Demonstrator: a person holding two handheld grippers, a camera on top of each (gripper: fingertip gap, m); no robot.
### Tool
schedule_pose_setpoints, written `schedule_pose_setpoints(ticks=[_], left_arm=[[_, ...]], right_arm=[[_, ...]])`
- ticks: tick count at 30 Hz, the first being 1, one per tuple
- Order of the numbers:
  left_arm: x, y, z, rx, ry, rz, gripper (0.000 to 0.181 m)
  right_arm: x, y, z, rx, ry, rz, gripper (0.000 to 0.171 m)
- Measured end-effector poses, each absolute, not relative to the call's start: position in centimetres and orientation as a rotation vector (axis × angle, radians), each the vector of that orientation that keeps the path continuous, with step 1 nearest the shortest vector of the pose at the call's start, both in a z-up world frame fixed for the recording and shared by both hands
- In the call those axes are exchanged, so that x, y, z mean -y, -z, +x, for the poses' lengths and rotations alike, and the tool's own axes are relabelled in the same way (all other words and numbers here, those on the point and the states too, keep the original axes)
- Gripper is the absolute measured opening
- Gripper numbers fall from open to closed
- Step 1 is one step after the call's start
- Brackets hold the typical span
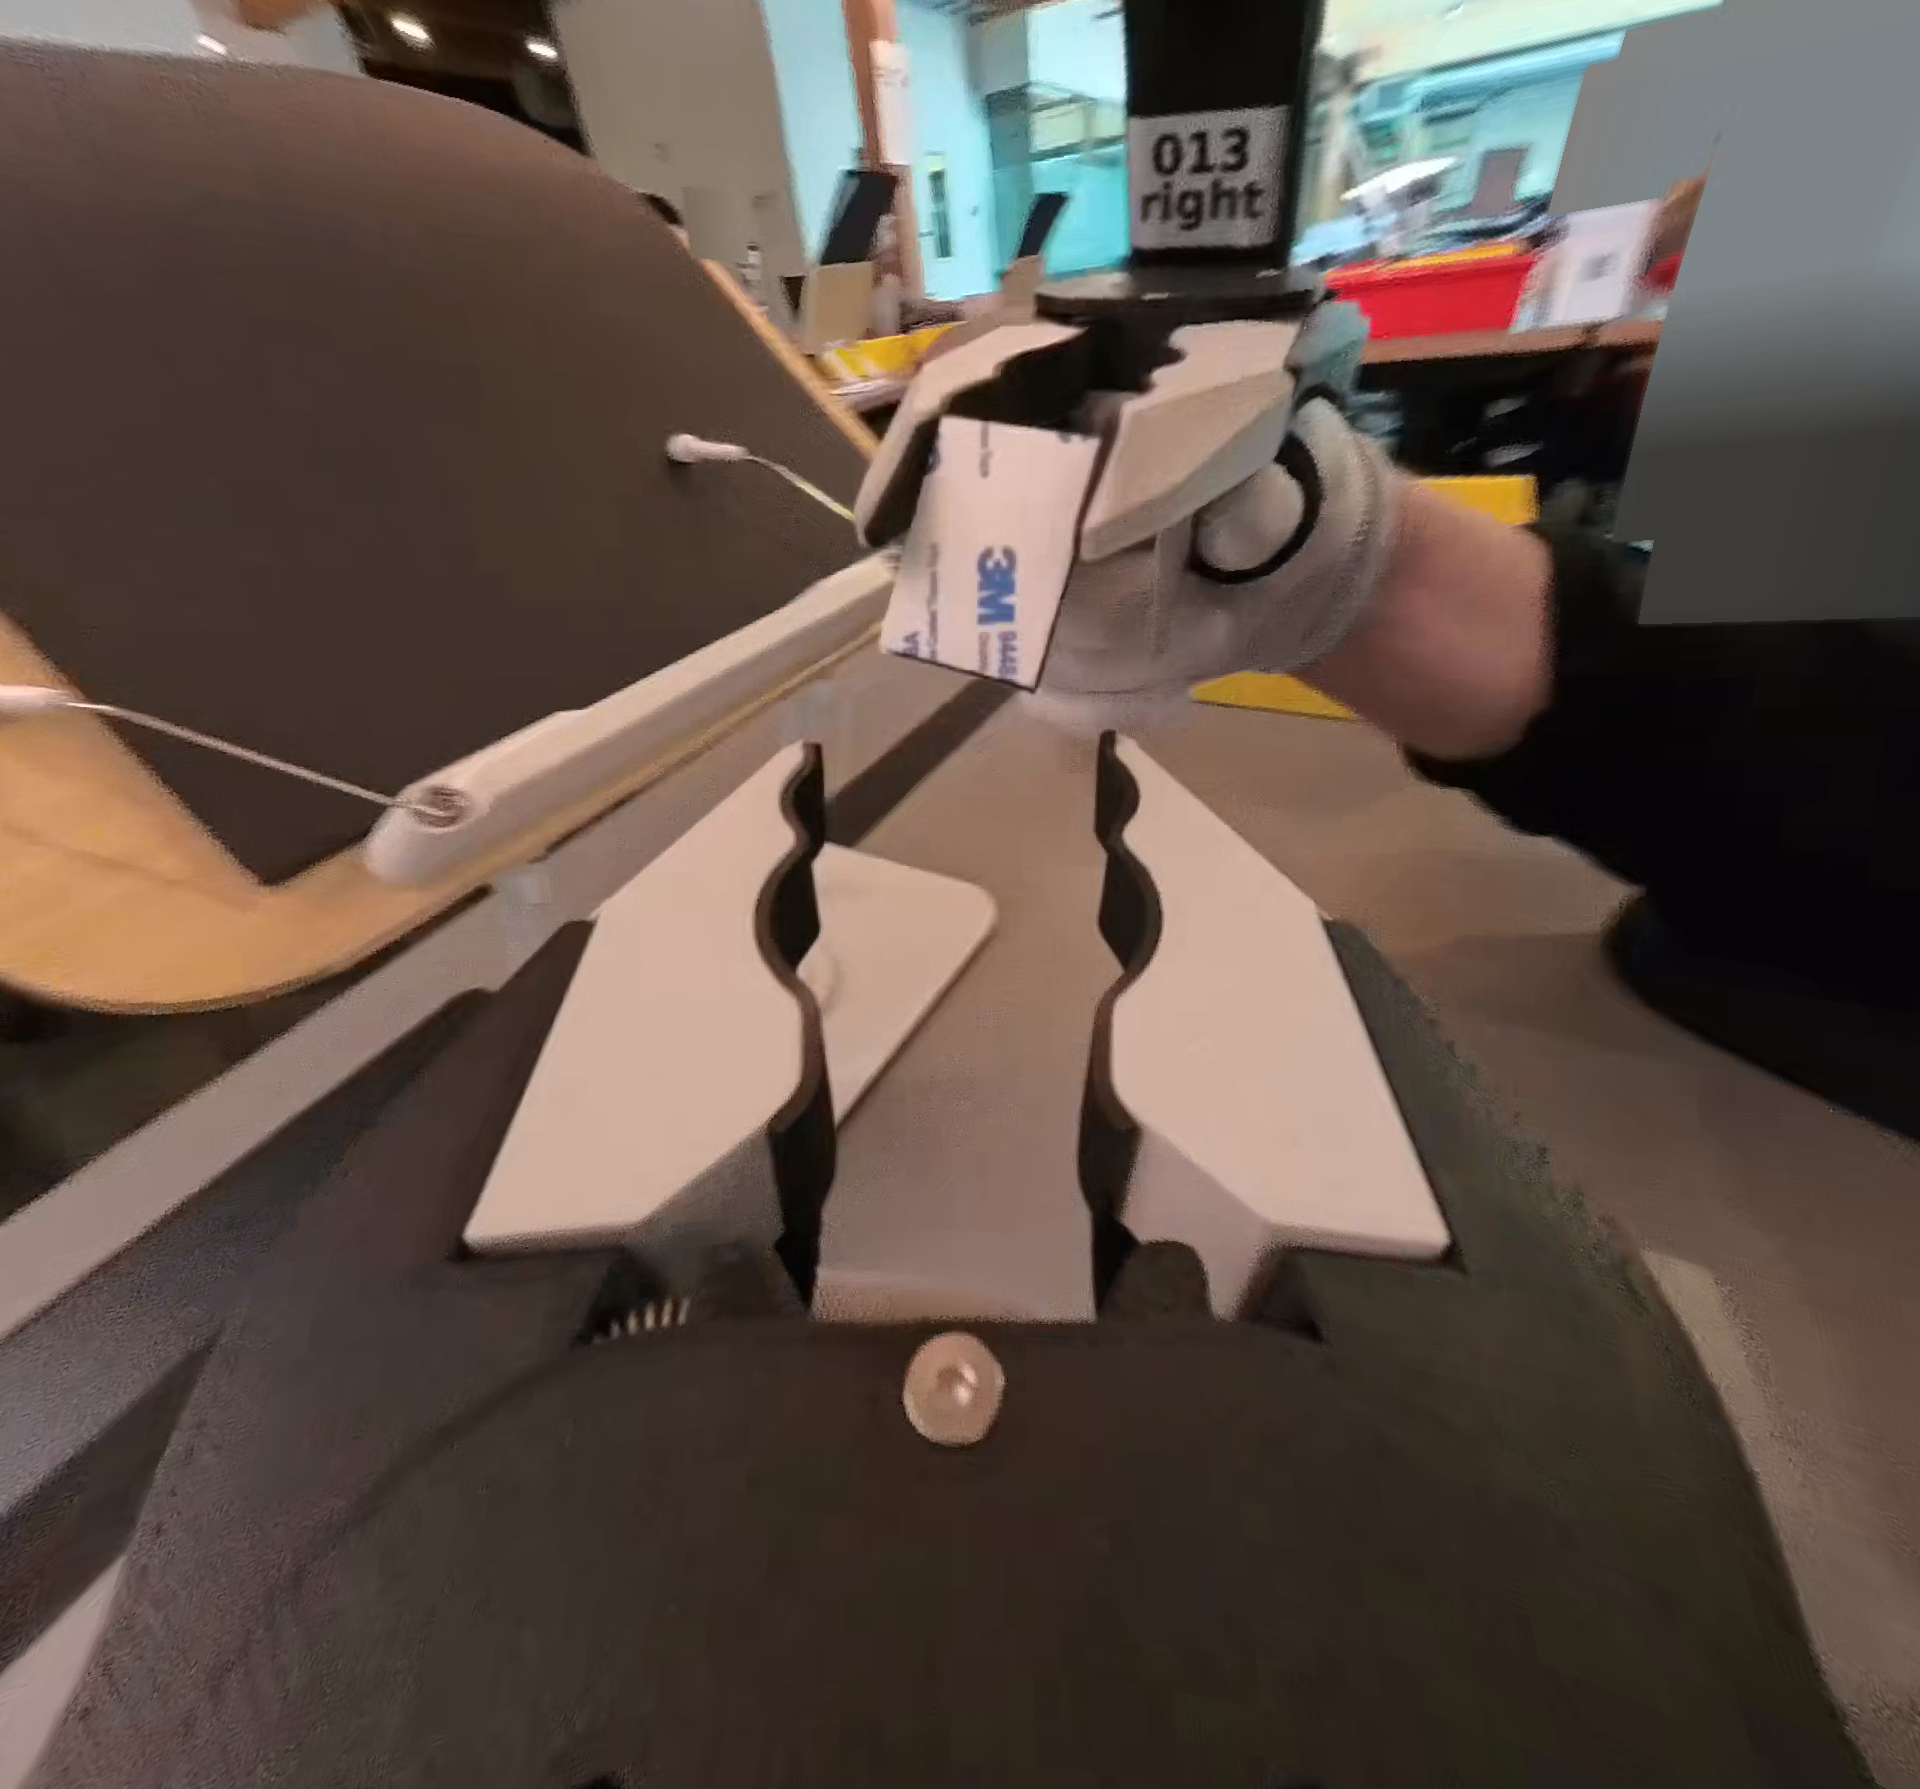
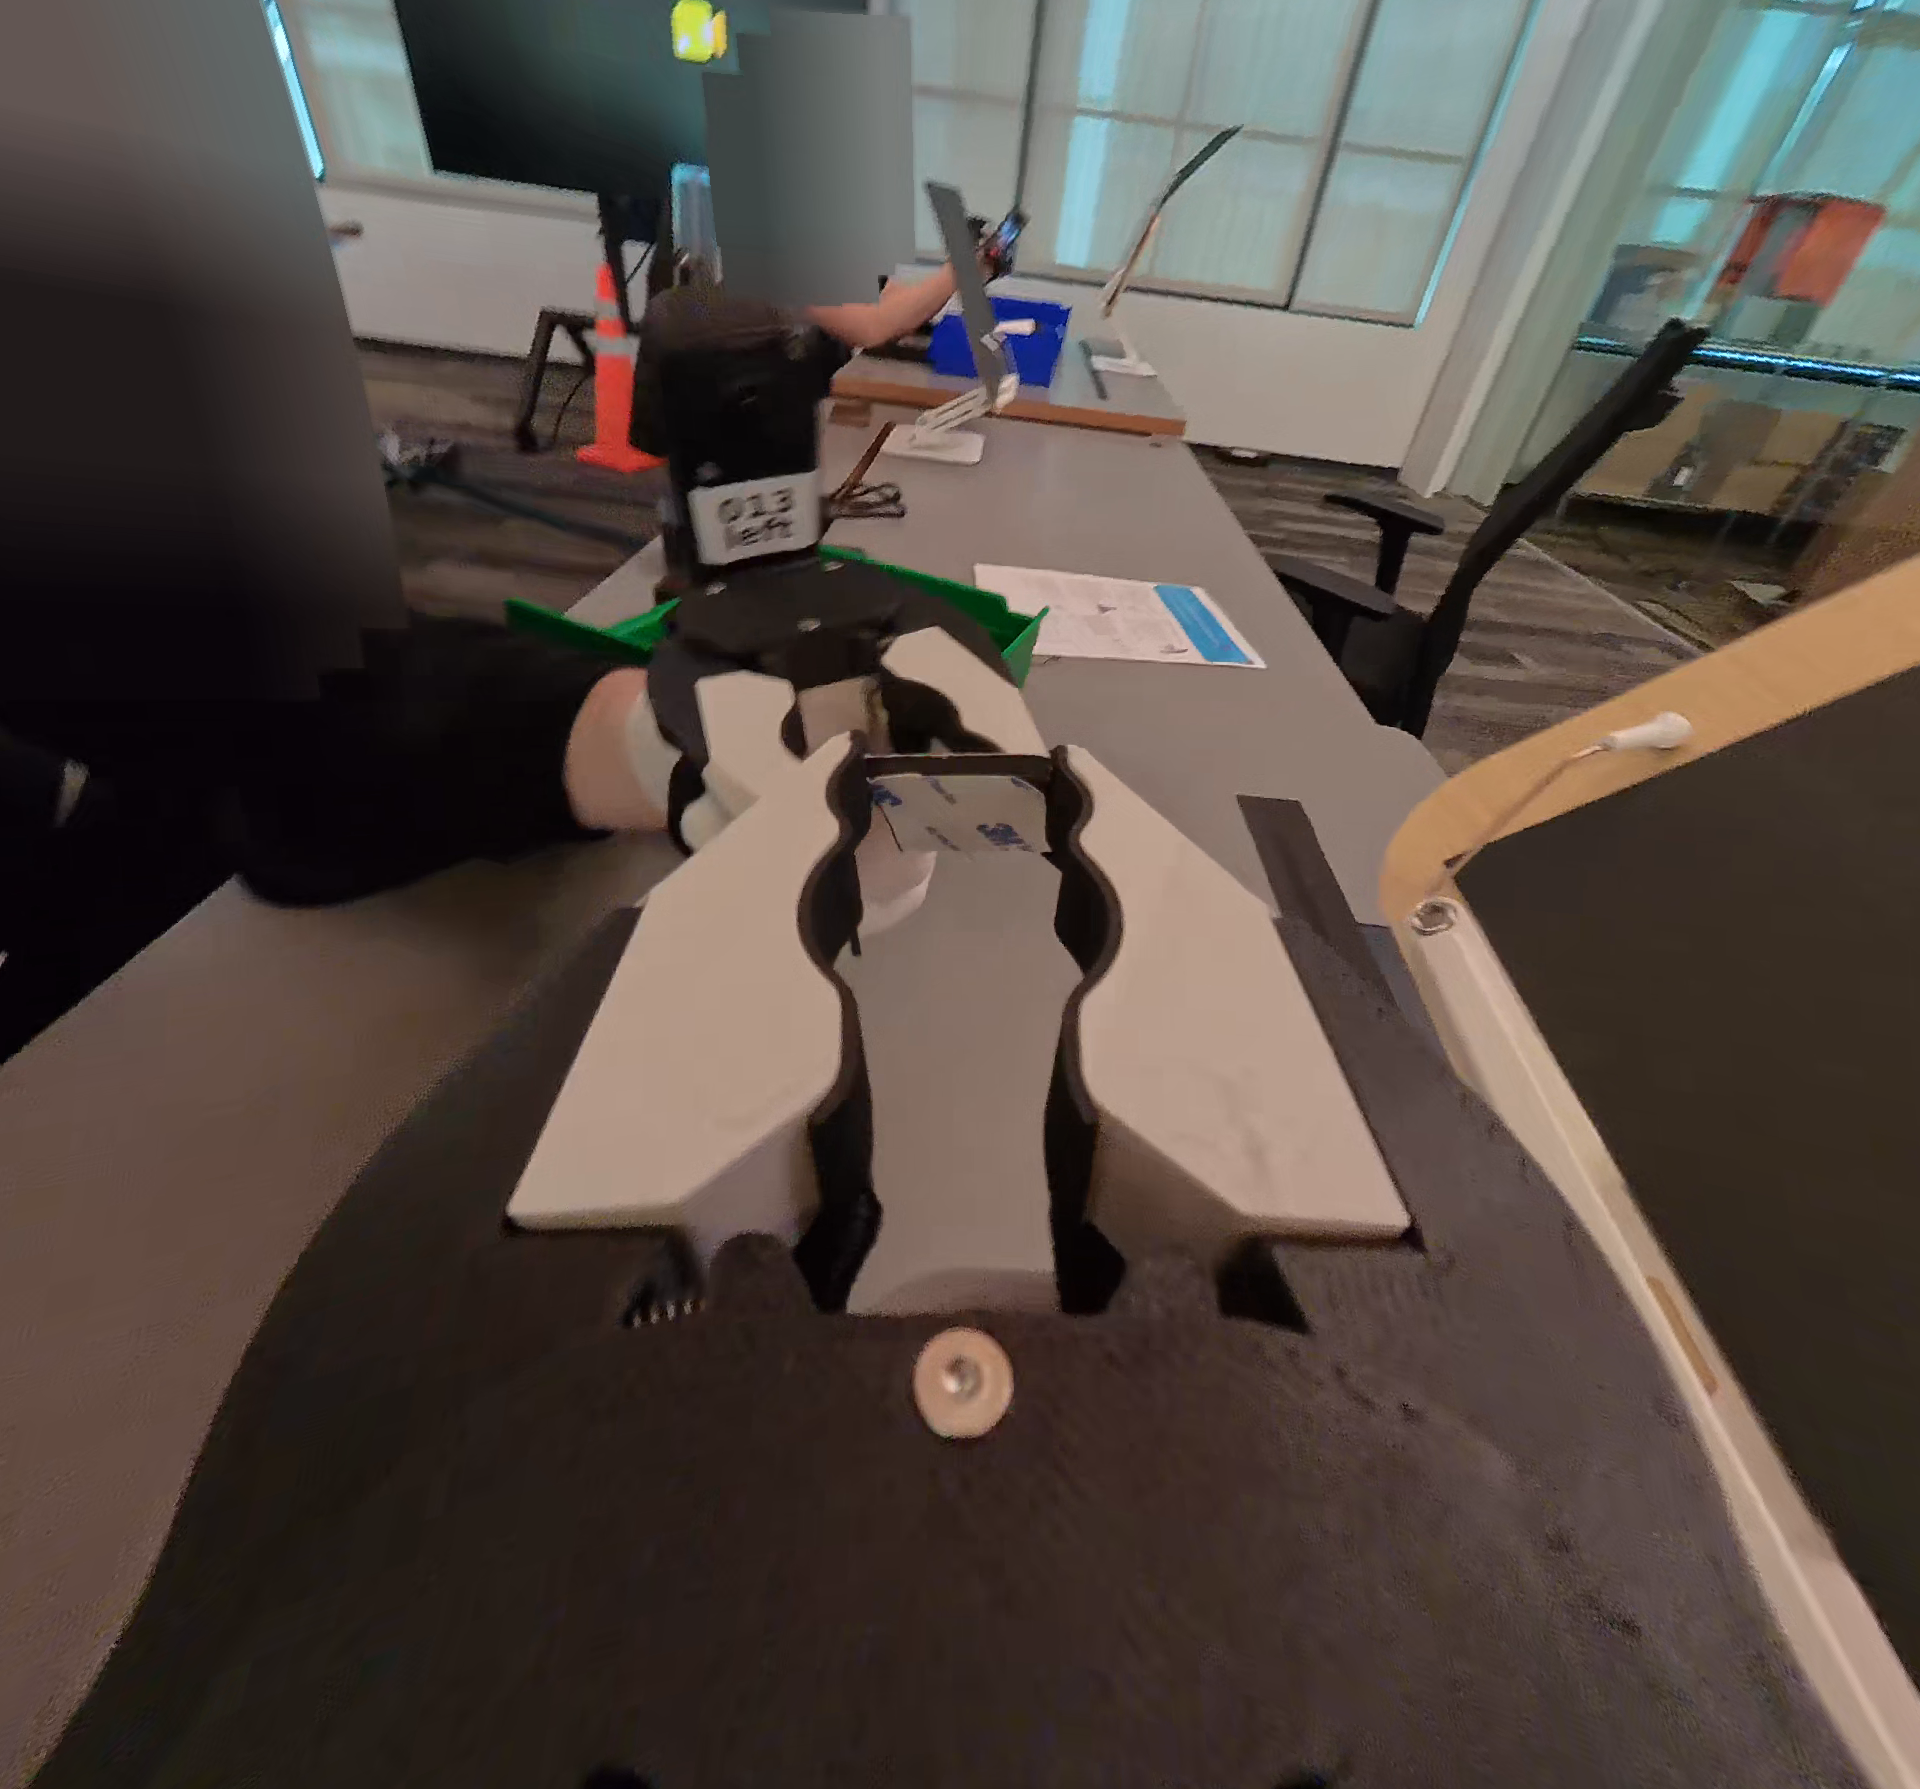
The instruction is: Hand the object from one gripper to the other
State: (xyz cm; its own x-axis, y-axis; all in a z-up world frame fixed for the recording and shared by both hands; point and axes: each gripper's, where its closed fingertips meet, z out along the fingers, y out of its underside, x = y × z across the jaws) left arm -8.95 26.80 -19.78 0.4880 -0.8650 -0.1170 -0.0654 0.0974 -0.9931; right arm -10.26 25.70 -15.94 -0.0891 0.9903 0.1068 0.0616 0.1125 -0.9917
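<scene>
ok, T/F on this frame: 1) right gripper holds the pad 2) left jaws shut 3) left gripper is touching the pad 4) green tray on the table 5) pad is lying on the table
1) The right gripper holds the pad: true.
2) False: the left gripper has its jaws apart, nothing between them.
3) False: it sits below the pad, apart.
4) A green tray is on the table: true.
5) False: the pad is in the air.
</scene>
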Motion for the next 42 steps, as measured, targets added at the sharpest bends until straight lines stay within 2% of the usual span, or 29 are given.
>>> schedule_pose_setpoints(ticks=[7, 11, 17, 18, 21, 25, 28, 32, 37, 39, 42], left_arm=[[-25.5, 20.1, -7.9, -0.984, 0.739, -1.328, 0.044], [-25.2, 20.3, -7.8, -1.01, 0.717, -1.307, 0.031], [-25.5, 19.9, -8.0, -0.992, 0.665, -1.28, 0.03], [-25.7, 19.8, -8.1, -0.985, 0.644, -1.28, 0.03], [-27.1, 19.2, -9.3, -0.922, 0.475, -1.268, 0.03], [-29.5, 19.6, -11.3, -0.927, 0.028, -1.264, 0.03], [-30.3, 19.6, -12.1, -0.928, -0.244, -1.213, 0.03], [-30.2, 19.2, -12.2, -0.944, -0.489, -1.099, 0.03], [-30.0, 19.1, -12.2, -0.936, -0.56, -1.056, 0.029], [-30.0, 19.2, -12.1, -0.943, -0.561, -1.052, 0.029], [-30.1, 19.2, -12.2, -0.943, -0.549, -1.066, 0.03]], right_arm=[[-23.7, 17.5, -10.4, 1.532, -1.111, -1.12, 0.031], [-23.3, 18.2, -10.8, 1.564, -1.108, -1.127, 0.031], [-23.5, 17.9, -10.9, 1.543, -1.106, -1.125, 0.031], [-23.6, 17.9, -11.0, 1.537, -1.087, -1.126, 0.034], [-24.4, 17.7, -11.1, 1.507, -1.014, -1.132, 0.057], [-25.8, 17.5, -10.7, 1.461, -0.961, -1.21, 0.057], [-26.8, 17.4, -10.4, 1.421, -0.931, -1.284, 0.051], [-27.6, 17.4, -10.5, 1.369, -0.952, -1.374, 0.032], [-27.8, 18.0, -10.9, 1.356, -1.0, -1.428, 0.017], [-27.5, 17.7, -10.9, 1.351, -1.027, -1.404, 0.003], [-27.8, 17.7, -11.0, 1.345, -1.001, -1.4, 0.001]])
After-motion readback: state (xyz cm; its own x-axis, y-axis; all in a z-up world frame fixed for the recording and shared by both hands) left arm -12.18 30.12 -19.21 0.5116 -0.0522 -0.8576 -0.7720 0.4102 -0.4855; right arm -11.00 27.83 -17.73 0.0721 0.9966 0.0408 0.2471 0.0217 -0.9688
